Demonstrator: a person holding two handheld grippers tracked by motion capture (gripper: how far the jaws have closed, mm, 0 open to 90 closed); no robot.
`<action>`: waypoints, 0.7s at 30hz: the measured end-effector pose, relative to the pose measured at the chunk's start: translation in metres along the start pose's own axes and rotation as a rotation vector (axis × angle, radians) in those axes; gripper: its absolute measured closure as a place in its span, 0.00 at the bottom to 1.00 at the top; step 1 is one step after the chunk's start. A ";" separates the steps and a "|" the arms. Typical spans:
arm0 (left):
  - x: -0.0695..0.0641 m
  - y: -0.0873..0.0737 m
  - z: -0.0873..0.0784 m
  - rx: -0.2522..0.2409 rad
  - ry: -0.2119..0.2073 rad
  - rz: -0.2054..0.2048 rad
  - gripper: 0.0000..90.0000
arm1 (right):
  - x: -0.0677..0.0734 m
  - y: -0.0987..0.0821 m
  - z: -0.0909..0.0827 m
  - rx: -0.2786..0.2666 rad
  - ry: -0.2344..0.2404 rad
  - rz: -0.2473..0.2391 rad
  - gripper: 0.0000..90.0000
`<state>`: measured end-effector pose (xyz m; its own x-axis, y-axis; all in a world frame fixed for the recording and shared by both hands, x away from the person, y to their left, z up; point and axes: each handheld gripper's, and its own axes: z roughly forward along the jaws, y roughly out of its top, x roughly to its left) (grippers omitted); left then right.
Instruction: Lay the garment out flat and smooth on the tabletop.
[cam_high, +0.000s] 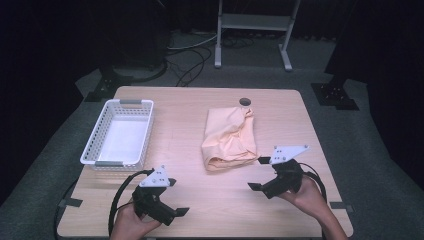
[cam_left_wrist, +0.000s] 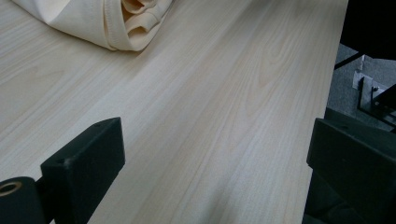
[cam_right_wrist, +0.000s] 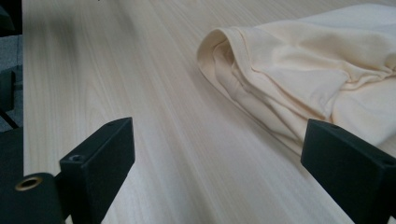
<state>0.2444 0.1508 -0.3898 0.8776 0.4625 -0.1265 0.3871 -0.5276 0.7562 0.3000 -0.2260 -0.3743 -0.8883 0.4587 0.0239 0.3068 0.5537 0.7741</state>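
Both hand-held grippers (jaws apart) flank folded cream cloth (cam_high: 230, 139) on table (cam_high: 200, 105)

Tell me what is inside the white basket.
The white basket appears empty: its pale floor is bare in the high view. The near rim hides a thin strip of the floor. The folded cloth lies on the table, apart from it.

My light wooden table (cam_high: 200, 200) carries 2 things: a white slatted basket (cam_high: 118, 132) at centre left of the high view, and a crumpled peach cloth (cam_high: 229, 138) just right of centre, below a round hole (cam_high: 244, 101) near the far edge.
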 end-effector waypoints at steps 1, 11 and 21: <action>0.000 0.000 0.000 0.000 0.000 0.000 0.04 | -0.002 0.003 0.002 0.002 0.003 -0.005 0.11; 0.001 0.001 -0.007 -0.016 0.011 0.004 0.04 | -0.022 0.029 0.023 0.028 0.014 -0.018 0.11; 0.001 0.001 -0.010 -0.017 0.015 0.005 0.04 | -0.040 0.045 0.043 0.051 0.018 -0.009 0.11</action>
<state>0.2429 0.1580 -0.3832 0.8751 0.4707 -0.1129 0.3776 -0.5179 0.7676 0.3643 -0.1898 -0.3672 -0.8969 0.4413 0.0286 0.3152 0.5926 0.7412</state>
